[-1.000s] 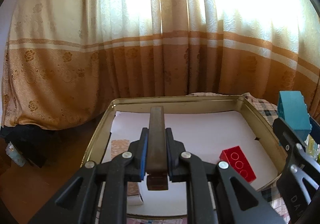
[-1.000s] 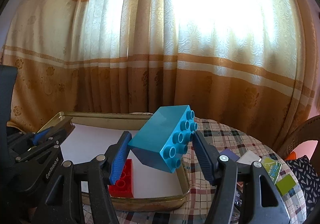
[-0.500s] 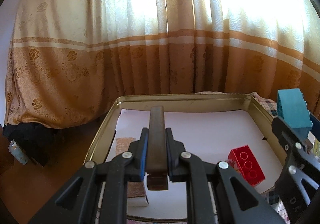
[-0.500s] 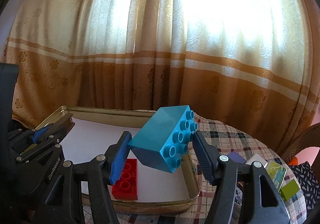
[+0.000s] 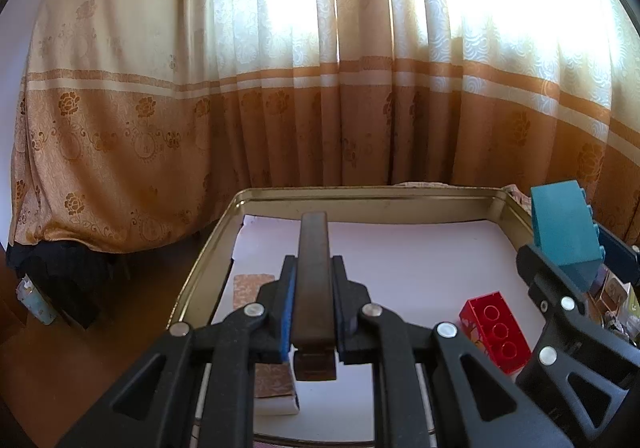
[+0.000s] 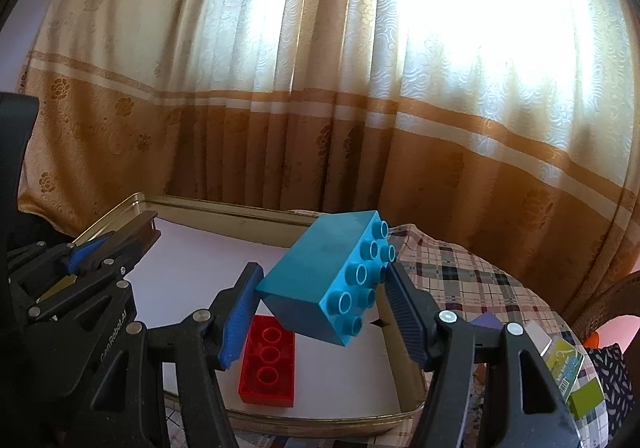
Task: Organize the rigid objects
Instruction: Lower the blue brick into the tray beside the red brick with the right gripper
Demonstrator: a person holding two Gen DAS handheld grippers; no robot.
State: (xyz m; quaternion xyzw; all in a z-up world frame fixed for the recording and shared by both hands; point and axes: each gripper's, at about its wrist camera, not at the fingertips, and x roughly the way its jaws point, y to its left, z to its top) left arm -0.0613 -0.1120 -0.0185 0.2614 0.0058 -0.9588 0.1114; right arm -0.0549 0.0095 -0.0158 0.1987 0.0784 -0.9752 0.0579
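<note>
My left gripper [image 5: 313, 298] is shut on a dark brown bar [image 5: 314, 248] and holds it above the gold metal tray [image 5: 360, 195] lined with white paper. My right gripper [image 6: 320, 302] is shut on a large teal studded brick [image 6: 328, 272], tilted, held above the tray's right part [image 6: 224, 209]. The teal brick also shows at the right of the left wrist view [image 5: 564, 232]. A red brick [image 6: 268, 362] lies hollow side up in the tray below the teal brick; it also shows in the left wrist view [image 5: 496, 330]. The left gripper appears in the right wrist view [image 6: 132, 236].
A small patterned box [image 5: 256, 288] lies at the tray's left. A plaid tablecloth [image 6: 460, 280] covers the table, with small cards and boxes [image 6: 568, 368] at the right. An orange and cream curtain [image 5: 320, 107] hangs behind.
Both grippers have shifted slightly left and forward over the tray, so the red brick lies further right in the left view. Both grips are unchanged.
</note>
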